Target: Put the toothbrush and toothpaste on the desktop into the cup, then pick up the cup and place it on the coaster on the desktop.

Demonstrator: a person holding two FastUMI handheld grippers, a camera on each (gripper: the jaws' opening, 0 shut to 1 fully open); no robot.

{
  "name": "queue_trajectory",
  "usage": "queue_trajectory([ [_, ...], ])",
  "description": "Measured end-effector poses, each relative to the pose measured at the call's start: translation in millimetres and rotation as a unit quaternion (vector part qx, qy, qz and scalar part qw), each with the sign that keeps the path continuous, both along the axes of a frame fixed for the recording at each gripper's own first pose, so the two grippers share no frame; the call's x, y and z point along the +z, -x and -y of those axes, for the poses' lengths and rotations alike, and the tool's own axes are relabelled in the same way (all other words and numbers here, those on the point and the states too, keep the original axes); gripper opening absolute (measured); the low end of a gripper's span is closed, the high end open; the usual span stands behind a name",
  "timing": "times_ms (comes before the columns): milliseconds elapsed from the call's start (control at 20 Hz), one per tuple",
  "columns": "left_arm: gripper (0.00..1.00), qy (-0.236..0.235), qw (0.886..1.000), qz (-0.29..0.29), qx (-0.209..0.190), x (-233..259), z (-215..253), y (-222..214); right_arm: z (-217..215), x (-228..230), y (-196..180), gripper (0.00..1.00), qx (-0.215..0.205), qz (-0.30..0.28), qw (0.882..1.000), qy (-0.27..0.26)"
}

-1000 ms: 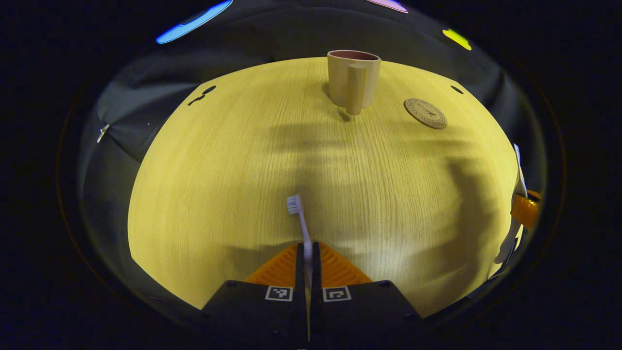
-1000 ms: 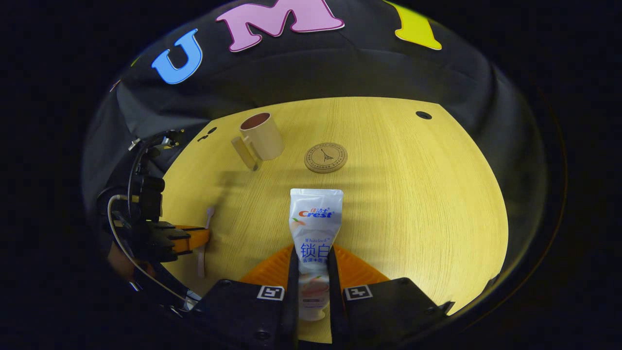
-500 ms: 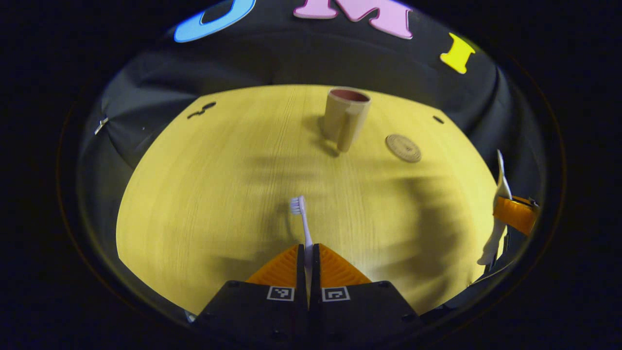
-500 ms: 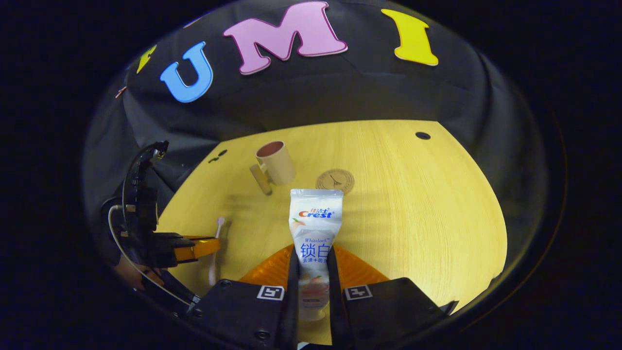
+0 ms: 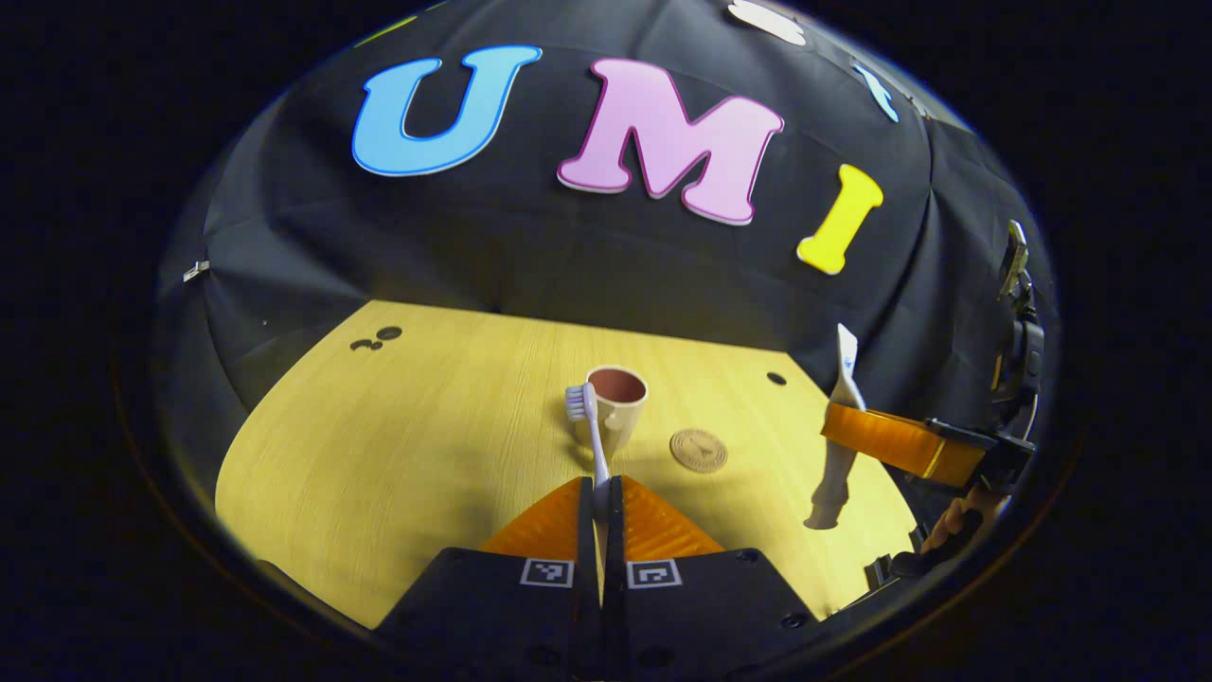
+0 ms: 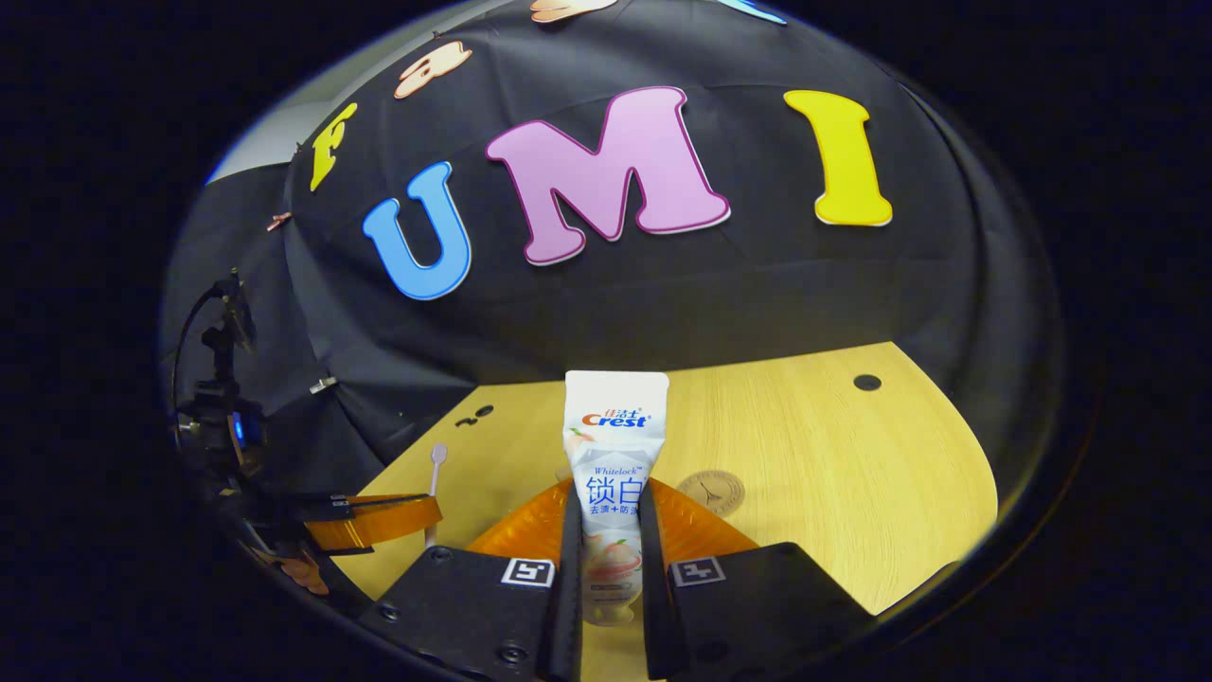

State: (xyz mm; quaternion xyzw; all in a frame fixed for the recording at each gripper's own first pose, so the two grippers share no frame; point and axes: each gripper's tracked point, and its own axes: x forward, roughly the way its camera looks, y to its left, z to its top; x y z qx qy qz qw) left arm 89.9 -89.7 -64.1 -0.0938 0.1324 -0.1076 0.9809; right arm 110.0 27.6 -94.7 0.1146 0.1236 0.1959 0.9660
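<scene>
Gripping toothbrush (image 5: 589,426), right tool (image 6: 606,559) clamping toothpaste (image 6: 614,464)

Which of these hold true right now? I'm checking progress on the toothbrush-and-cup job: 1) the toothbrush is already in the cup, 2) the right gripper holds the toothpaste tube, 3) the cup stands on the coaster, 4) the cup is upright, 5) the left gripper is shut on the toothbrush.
1) False. The white toothbrush is gripped by the left gripper, bristles up, outside the beige cup.
2) True. The right gripper is shut on the white toothpaste tube.
3) False. The cup stands on the yellow wooden desktop, apart from the round brown coaster.
4) True. Its open mouth faces up.
5) True. Both fingers close on its handle.
</scene>
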Motion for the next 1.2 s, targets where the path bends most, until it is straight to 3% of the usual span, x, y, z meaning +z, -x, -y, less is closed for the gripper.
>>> queue_trajectory([
  [350, 0.06, 0.029, 0.995, 0.096, 0.009, 36.0, -12.0, -27.4, -48.0, 42.1, -85.2, 0.29, 0.018, 0.109, 0.992, -0.067],
  [550, 0.06, 0.044, 0.989, 0.139, 0.007, 47.9, -10.1, -44.5, -75.9, 46.8, -133.9, 0.29, 0.026, 0.160, 0.986, -0.045],
  [900, 0.06, 0.056, 0.985, 0.160, 0.015, 41.0, -12.1, -62.3, -106.2, 0.9, -192.0, 0.29, 0.036, 0.148, 0.988, -0.025],
  [1200, 0.06, 0.060, 0.985, 0.157, 0.024, 36.3, -16.7, -73.9, -119.6, -52.8, -202.7, 0.30, 0.059, 0.112, 0.992, 0.012],
])
